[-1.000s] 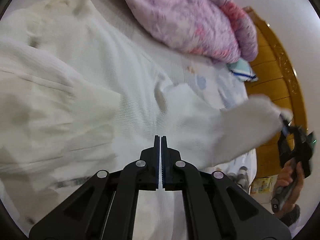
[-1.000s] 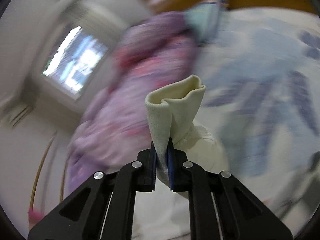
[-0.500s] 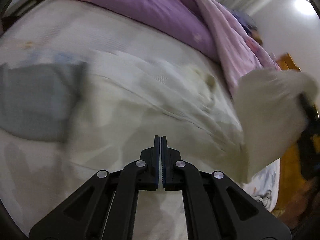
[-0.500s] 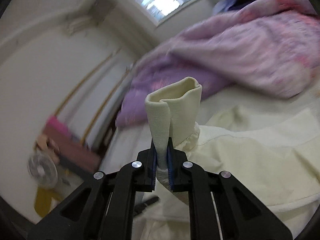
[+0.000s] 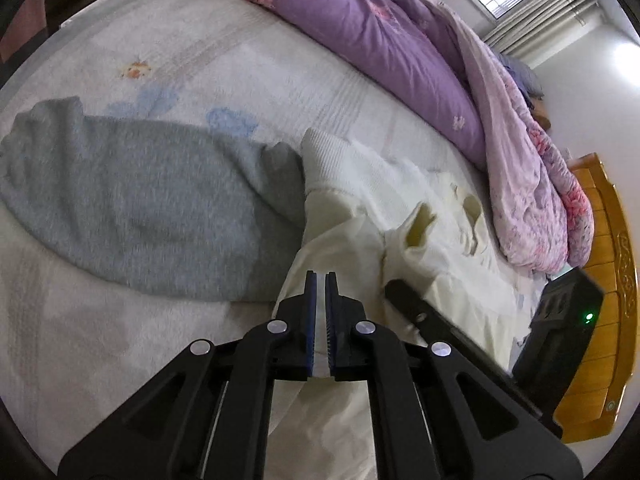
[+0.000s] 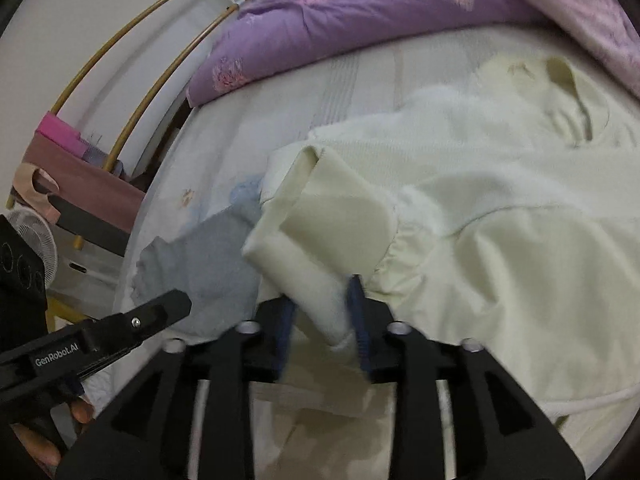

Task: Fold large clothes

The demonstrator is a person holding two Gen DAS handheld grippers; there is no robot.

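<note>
You are at the sleeve-fold step: the cream garment (image 6: 500, 208) lies spread on the bed (image 5: 240, 60), its ribbed cuff (image 6: 316, 236) brought across the body and resting between the fingers of the right gripper (image 6: 320, 332). That gripper's jaws stand apart with the cuff loose between them — judge this as a release in progress, not a firm hold. The left gripper (image 5: 319, 320) hovers over the garment's near edge, jaws nearly closed on a narrow gap and holding nothing. Next, withdraw the right gripper clear of the cuff without dragging it, then seek a grip for the next fold. A grey garment (image 5: 132, 200) lies beside the cream one, touching it. Readable text: "GenRobot.AI" on the left gripper's finger in the right wrist view — no other legible writing.
</note>
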